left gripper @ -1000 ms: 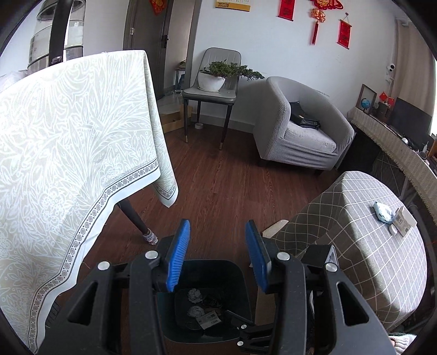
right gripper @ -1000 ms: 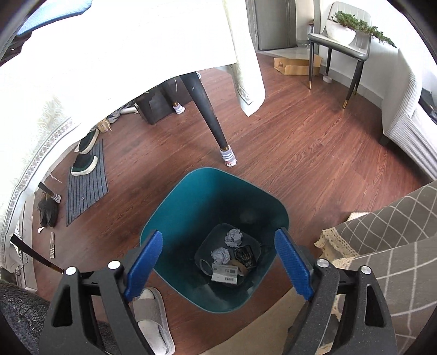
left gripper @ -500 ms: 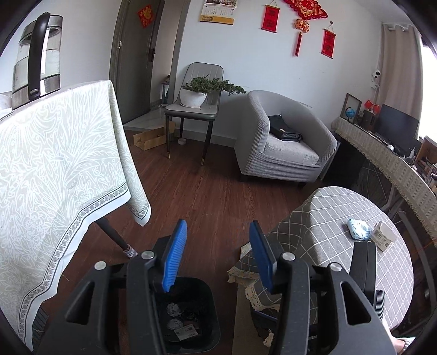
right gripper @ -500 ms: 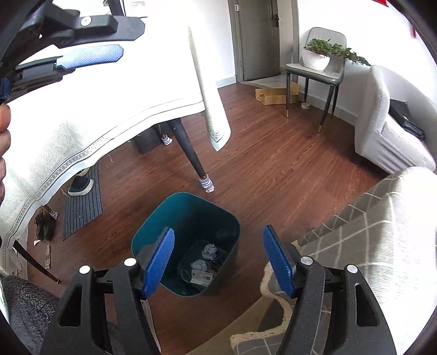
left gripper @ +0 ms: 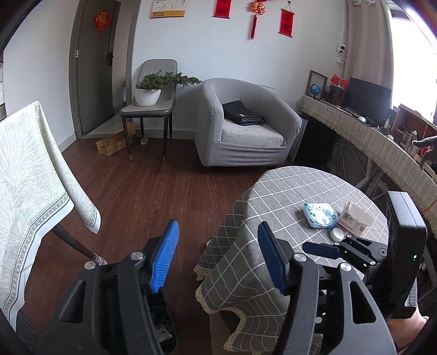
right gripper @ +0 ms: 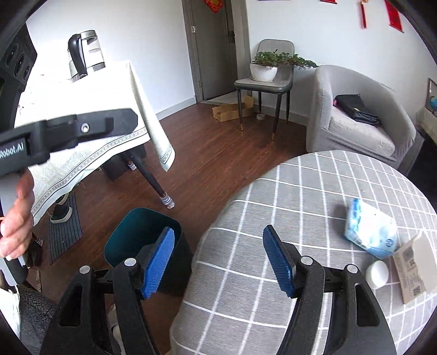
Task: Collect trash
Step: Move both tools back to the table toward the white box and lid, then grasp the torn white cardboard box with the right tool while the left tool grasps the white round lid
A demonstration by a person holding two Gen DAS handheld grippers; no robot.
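While both grippers' fingers [right gripper: 278, 259] gape empty, a blue-white plastic wipes packet [right gripper: 368, 232] lies beyond them on the grey checked table [right gripper: 273, 196].

White lettering "Robot.AI", its start cut off, stands on the left tongs' black body [right gripper: 41, 142].

White walls [left gripper: 213, 52] w/ red hangings [left gripper: 286, 18]; dark wood floor [left gripper: 153, 191]; grey armchair [left gripper: 245, 128]; chair w/ potted plant [left gripper: 148, 92]; grey door [left gripper: 92, 65]; bright window at right [left gripper: 409, 54].
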